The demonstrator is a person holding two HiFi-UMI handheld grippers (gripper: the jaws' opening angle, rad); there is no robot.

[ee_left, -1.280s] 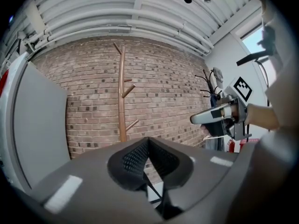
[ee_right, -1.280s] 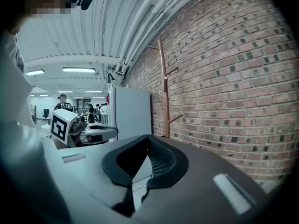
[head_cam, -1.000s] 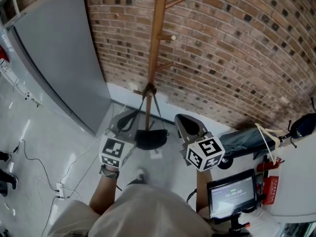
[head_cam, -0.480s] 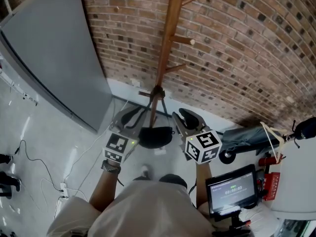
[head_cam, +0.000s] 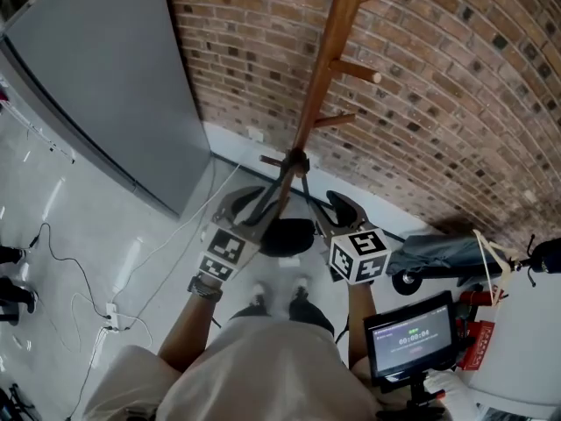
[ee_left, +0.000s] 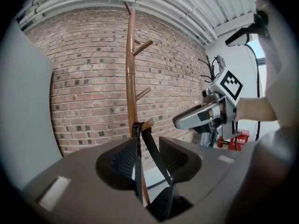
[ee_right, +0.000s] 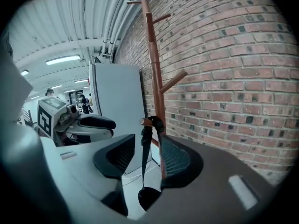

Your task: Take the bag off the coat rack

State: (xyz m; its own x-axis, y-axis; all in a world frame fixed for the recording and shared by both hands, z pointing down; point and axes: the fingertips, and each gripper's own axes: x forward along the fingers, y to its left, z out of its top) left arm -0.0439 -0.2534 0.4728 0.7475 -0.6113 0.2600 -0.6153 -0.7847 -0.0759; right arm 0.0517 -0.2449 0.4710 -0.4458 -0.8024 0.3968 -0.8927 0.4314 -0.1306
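Rounded black bag (head_cam: 287,237) hangs by its black straps (head_cam: 305,187) from the lowest peg (head_cam: 279,160) of the brown wooden coat rack (head_cam: 329,68), close against the pole, in the head view; the left gripper (head_cam: 248,207) and right gripper (head_cam: 337,210) flank it. Left gripper view: jaws spreading, with one strap (ee_left: 156,160) running between them. Right gripper view: jaws likewise spreading, with a strap (ee_right: 144,162) between them and the bag (ee_right: 148,197) below.

- Coat rack (head_cam: 329,68) upright just before the brick wall (head_cam: 456,103), panel (head_cam: 105,86) leaning against the wall to its left
- Bag (head_cam: 285,235) low beside the pole, hung by straps (ee_left: 155,153) from a low peg (head_cam: 272,160)
- Left gripper (head_cam: 250,207) left of the bag, right gripper (head_cam: 331,210) right of it — jaws of both opening, a strap between each pair
- Screen (head_cam: 412,340) at lower right, below the right gripper
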